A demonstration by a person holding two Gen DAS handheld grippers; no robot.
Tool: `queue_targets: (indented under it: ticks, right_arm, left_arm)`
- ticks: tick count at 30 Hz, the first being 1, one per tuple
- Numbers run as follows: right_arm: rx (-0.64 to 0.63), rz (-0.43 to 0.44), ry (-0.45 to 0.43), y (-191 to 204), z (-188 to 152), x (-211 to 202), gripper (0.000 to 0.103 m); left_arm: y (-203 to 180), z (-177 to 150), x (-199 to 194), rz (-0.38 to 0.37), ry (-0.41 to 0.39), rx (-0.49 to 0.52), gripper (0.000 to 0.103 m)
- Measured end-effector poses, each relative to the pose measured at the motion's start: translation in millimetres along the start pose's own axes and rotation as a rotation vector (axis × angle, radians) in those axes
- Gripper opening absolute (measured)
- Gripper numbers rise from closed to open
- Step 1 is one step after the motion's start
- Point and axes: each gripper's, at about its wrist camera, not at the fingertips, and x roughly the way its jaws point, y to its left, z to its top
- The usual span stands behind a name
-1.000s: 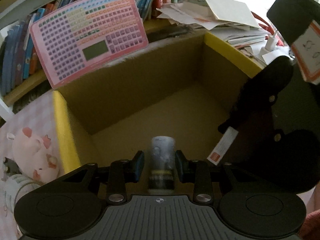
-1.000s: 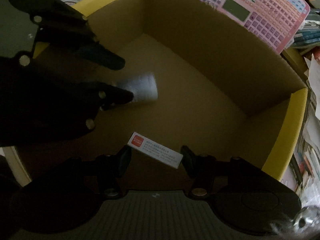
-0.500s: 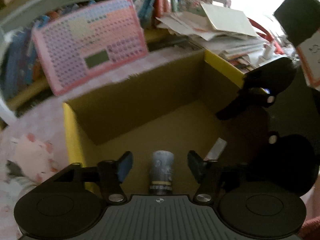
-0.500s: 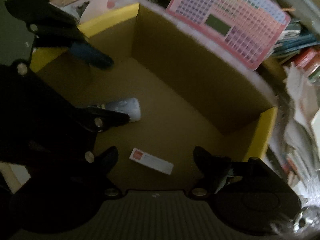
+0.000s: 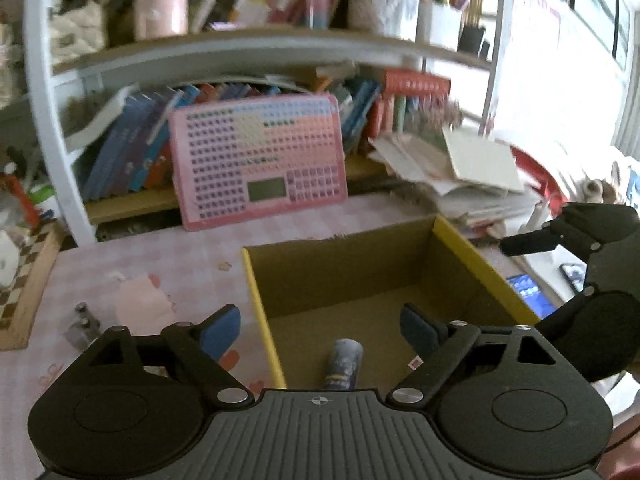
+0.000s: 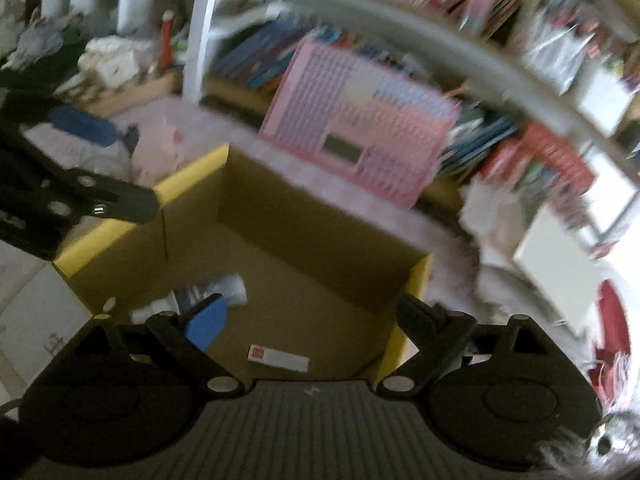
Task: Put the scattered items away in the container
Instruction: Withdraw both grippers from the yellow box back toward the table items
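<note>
Risk entry, both tools. Left gripper: jaws spread wide, holding nothing, poised above the near-left corner of the cardboard box. Right gripper: jaws likewise spread wide, empty, poised over the near edge of the same box, which it sees from the opposite side.

Hazards, judged from the present layout:
- The left gripper's left finger sits outside the yellow left wall while its right finger sits inside; a careless sweep sideways could catch that wall and shove or tip the box.
- The two tools work close together over one opening; the right gripper shows at the right edge of the left wrist view, so a crossing reach could make them collide.
- Both views are blurred, the right wrist view heavily, so a hurried reach for the next piece could miss or knock it.

Contents already in the box:
- Small cylindrical bottle, lying on its side on the box floor, directly below and between the left gripper's fingers, not touching them.
- Flat white packet with a red corner, lying on the floor beneath the right gripper, near the front wall.

Items outstanding on the pink checked tablecloth, left of the box and well apart from both tools:
- Small metallic object, identity unclear.
- Pink plush or paper piece, just beside it.
</note>
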Motion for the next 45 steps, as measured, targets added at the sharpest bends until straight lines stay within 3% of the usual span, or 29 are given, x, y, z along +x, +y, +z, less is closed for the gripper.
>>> queue_targets:
  ticks: [7, 14, 19, 27, 33, 45]
  right_arm:
    - [0.107, -0.081, -0.160, 36.9, -17.9, -54.2, 0.095]
    - [0.182, -0.124, -0.222, 92.8, -28.5, -86.4, 0.097]
    - [0.192, -0.126, -0.185, 132.4, -26.9, -93.7, 0.097]
    - [0.241, -0.141, -0.121, 182.9, -26.4, -88.2, 0.099]
    - [0.353, -0.112, -0.091, 201.7, -20.9, -79.1, 0.099]
    - [0.297, -0.050, -0.062, 231.4, 4.1, -63.1, 0.099]
  left_arm:
    - [20.6, -34.6, -57.2, 0.001, -0.036, -0.047, 0.093]
    - [55.6, -71.4, -98.6, 0.011, -0.022, -0.084, 0.094]
    - [72.0, -92.8, -117.4, 0.052, -0.015, -0.059, 0.094]
    - [97.8, -112.7, -133.1, 0.023, -0.001, -0.027, 0.094]
    - [118.7, -122.0, -139.2, 0.017, -0.007, -0.054, 0.094]
    - [150.7, -132.6, -148.8, 0.080, -0.022, -0.068, 0.094]
